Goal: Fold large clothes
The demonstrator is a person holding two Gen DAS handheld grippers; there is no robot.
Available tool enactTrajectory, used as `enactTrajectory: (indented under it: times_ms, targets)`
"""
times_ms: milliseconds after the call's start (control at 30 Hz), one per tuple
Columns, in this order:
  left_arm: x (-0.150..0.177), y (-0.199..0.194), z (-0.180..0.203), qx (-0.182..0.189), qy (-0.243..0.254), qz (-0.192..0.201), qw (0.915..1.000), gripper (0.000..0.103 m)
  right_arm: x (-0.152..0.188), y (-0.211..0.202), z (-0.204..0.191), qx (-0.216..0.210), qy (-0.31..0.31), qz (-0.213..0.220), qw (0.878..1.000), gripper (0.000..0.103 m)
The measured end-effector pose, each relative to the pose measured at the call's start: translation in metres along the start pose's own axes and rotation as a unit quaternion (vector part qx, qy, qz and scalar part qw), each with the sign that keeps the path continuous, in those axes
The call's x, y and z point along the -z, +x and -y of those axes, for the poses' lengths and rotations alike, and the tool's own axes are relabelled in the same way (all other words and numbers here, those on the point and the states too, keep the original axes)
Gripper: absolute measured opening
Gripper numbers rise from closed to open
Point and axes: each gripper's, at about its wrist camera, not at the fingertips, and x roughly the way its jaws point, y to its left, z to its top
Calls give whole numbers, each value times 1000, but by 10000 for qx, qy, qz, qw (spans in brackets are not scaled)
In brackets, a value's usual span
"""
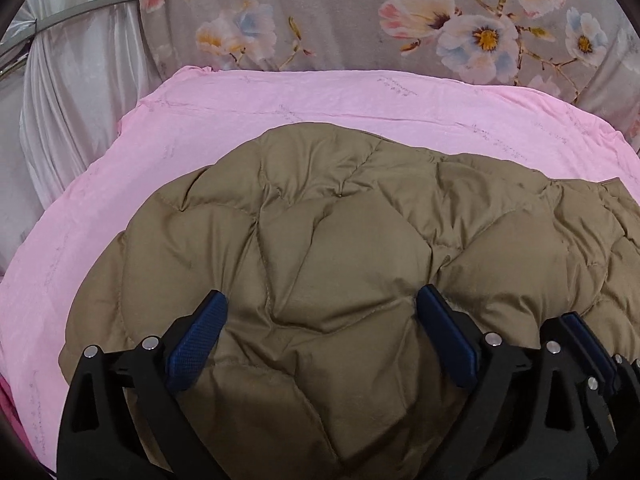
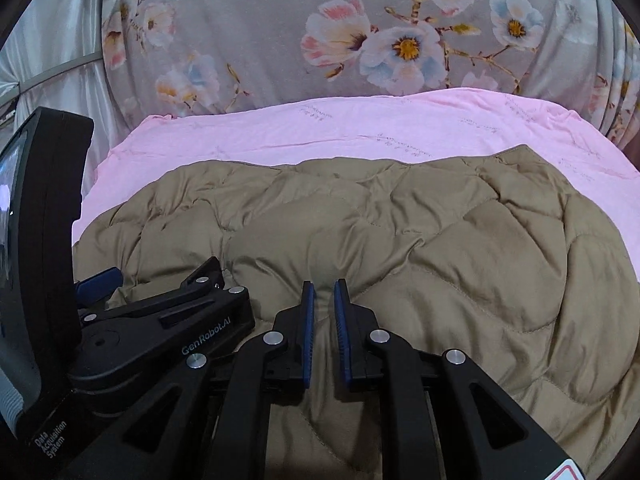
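A large tan quilted jacket (image 1: 340, 248) lies spread on a pink sheet (image 1: 280, 100); it also shows in the right wrist view (image 2: 400, 232). My left gripper (image 1: 320, 304) is open wide, its blue pads (image 1: 198, 344) resting on the jacket's near part. My right gripper (image 2: 322, 292) sits over the jacket's near edge with its blue pads (image 2: 308, 320) close together and a narrow gap between them; nothing is clamped. The right gripper shows at the right edge of the left wrist view (image 1: 580, 344), and the left gripper shows at the left of the right wrist view (image 2: 160, 292).
The pink sheet (image 2: 320, 128) covers the work surface beyond and beside the jacket. A grey floral cloth (image 1: 360, 20) hangs behind it. White satin drapes (image 1: 80, 80) hang at the far left.
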Motion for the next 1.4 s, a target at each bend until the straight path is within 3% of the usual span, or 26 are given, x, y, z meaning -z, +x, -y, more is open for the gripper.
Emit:
enactTrajectory:
  times_ms: [500,667,800,867,967,1100,1200,1267,1300,1400]
  targets:
    - [2,6,8,-221,108,-35,9997,95,3,12,2,60,75,-254,9996,11]
    - [0,1,-3,41,-52,-66,10000,95,1,13,1,111,10,-274,9996,11]
    - [1,-31,-45,367,-542,-235,9976,95,3,-11,-1,75,-11,-185,9998,13]
    - [4,-49,-82,560,-874,-269,9942,95,7,-31,-3,-106,59,-137,9998,14]
    - [14,-62,-141,546,-1454,-415,9870,95,18,-54,-10,-253,-100,-112,9996,14]
    - [38,-56,-196,566,-2190,-775,9710,95,39,-63,-14,-391,-144,-296,9987,14]
    - [53,-38,-209,922,-2555,-1179,9551,95,46,-61,-16,-338,-182,-318,9988,14]
    - [62,-26,-211,1410,-2915,-1388,9359,95,45,-61,-16,-326,-160,-332,9988,14]
    - [65,-24,-210,1500,-3004,-1397,9315,96,45,-60,-17,-313,-166,-344,9988,14]
    - [58,-22,-198,1614,-2892,-1264,9351,98,48,-59,-17,-272,-186,-367,9988,14]
